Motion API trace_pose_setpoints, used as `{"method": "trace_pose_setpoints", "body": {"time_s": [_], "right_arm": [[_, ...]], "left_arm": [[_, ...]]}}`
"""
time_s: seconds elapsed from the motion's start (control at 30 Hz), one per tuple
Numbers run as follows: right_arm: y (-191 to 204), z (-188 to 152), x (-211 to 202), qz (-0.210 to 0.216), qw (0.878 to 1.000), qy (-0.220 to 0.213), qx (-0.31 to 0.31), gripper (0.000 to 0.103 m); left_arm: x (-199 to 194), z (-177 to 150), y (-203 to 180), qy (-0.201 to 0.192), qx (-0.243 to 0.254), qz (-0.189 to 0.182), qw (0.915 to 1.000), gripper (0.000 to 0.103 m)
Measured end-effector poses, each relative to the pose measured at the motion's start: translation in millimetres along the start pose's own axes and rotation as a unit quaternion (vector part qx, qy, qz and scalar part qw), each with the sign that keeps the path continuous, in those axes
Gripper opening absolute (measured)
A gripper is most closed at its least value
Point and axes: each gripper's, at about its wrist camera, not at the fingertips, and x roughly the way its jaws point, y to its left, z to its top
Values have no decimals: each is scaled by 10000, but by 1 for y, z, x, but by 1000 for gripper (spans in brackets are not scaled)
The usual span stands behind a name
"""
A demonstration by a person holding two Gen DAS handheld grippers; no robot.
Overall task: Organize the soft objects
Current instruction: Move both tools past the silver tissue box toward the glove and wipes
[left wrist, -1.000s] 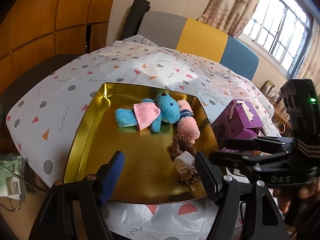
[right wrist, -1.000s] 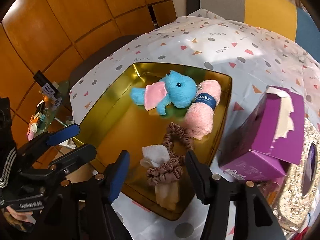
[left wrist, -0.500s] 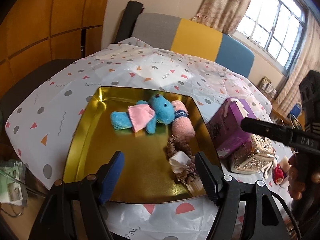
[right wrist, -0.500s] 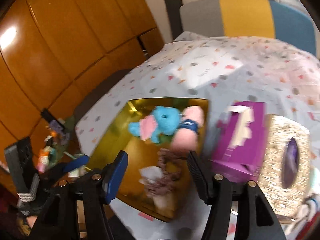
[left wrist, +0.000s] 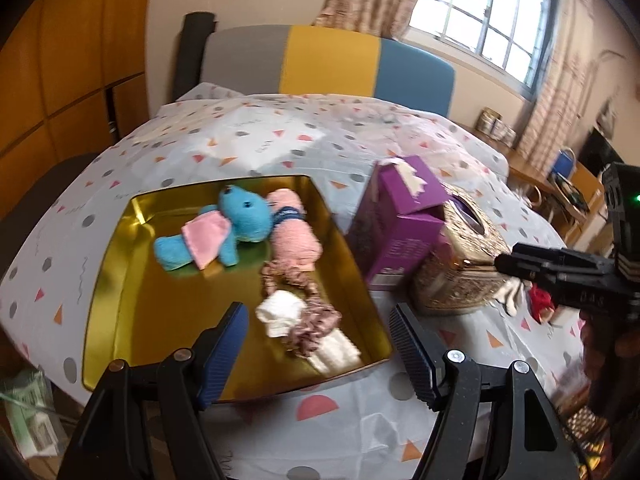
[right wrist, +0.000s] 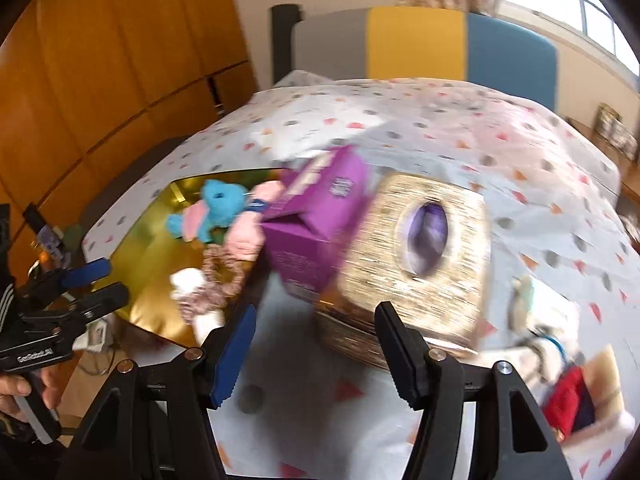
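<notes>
Step in hand: judged from the frames, the right tool [right wrist: 314,354] is heading for the soft items left outside the tray; nothing is gripped yet.
Left tool [left wrist: 318,346]: released, its blue and black pads spread wide and empty, hovering over the near edge of the gold tray [left wrist: 120,264].
Right tool: released too, pads apart with nothing between them, held over the counter [right wrist: 440,120] in front of the glittery gold tissue box [right wrist: 420,264].
Already sorted: blue plush elephant [left wrist: 224,228], rolled pink towel [left wrist: 294,236], brown scrunchie [left wrist: 304,320] and a small white cloth [left wrist: 280,312] all lie inside the tray, along its right half.
Waiting: a red soft item [right wrist: 568,400] and a small whitish item [right wrist: 536,344] lie on the counter to the right of the tissue box, well apart from the tray; blur hides what exactly they are.
Obstacles: the purple carton [right wrist: 316,224] stands between tray and tissue box, touching both or nearly so.
Approach: the right tool should swing right past the tissue box and come down with pads astride one item only.
Grip: pinch the bulk of the fabric, not a loose edge, since soft cloth slips and sags.
Carry: lift high enough to pass over the carton and tissue box.
Placement: the tray's left half is bare and looks the best drop spot.
Risk: clipping the tall carton.
</notes>
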Motion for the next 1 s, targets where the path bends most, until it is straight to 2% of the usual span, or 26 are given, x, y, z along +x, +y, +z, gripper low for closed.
{"method": "trace_pose_setpoints", "body": {"time_s": [0.2, 0.33, 0.43, 0.63, 0.73, 0.77, 0.87, 0.93, 1.0], "right_arm": [[-59, -11, -32, -578, 9957, -326, 650, 63], [-100, -19, -55, -1077, 9854, -626, 1161, 63], [-133, -26, -73, -1428, 9727, -880, 1604, 63], [-195, -48, -94, -2225, 9374, -1201, 2393, 63], [-224, -65, -100, -2528, 9149, -1326, 2854, 63], [-235, -74, -101, -2618, 9039, -1390, 3084, 63], [-255, -91, -108, -2670, 8764, -1506, 3715, 63], [-264, -99, -117, -2649, 8549, -1792, 4086, 63], [-269, -104, -120, -2602, 8441, -1867, 4300, 63]], "left_arm": [[5, 3, -29, 27, 389, -117, 9992, 74], [9, 4, -47, 107, 604, -251, 9978, 74], [13, 5, -62, 170, 818, -389, 9957, 74], [20, 7, -92, 250, 1135, -657, 9910, 74], [18, 11, -111, 187, 1341, -800, 9876, 73], [18, 12, -118, 177, 1404, -880, 9860, 73], [21, 15, -144, 183, 1682, -1068, 9798, 73], [25, 17, -162, 222, 1863, -1213, 9747, 73], [31, 18, -183, 314, 2024, -1404, 9687, 69]]}}
